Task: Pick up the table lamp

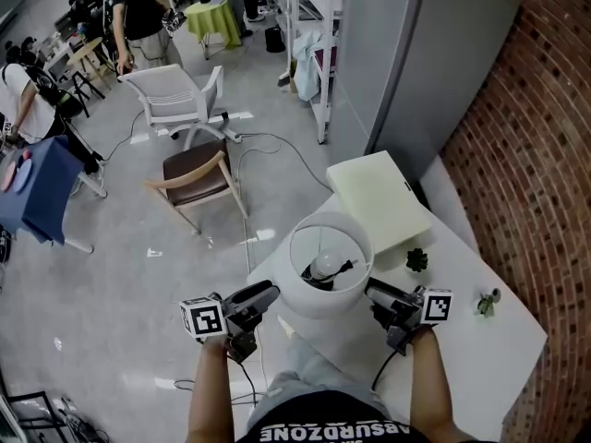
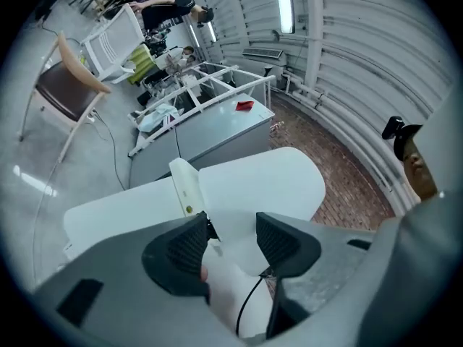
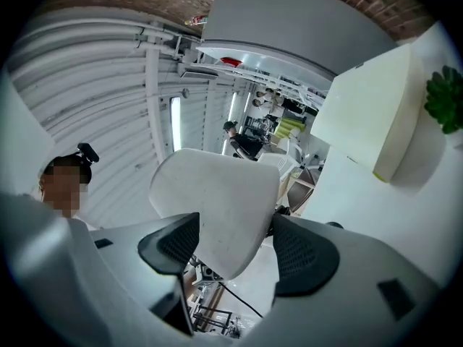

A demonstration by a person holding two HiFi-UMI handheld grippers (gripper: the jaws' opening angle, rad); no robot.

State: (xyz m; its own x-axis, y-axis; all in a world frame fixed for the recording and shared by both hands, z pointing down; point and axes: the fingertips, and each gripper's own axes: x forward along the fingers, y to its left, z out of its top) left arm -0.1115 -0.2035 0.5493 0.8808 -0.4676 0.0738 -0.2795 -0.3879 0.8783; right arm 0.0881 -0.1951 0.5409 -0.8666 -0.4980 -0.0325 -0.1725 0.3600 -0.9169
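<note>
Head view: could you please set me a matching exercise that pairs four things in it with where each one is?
Things:
1 table lamp
2 dark green plant
3 pale flat box
4 brown-seated chair

Places:
a on the floor, left of the table
b between the left gripper and the right gripper
c at the table's far end, beyond the lamp
d on the table, right of the lamp

Pairs: 1-b; 2-d; 3-c; 4-a
</note>
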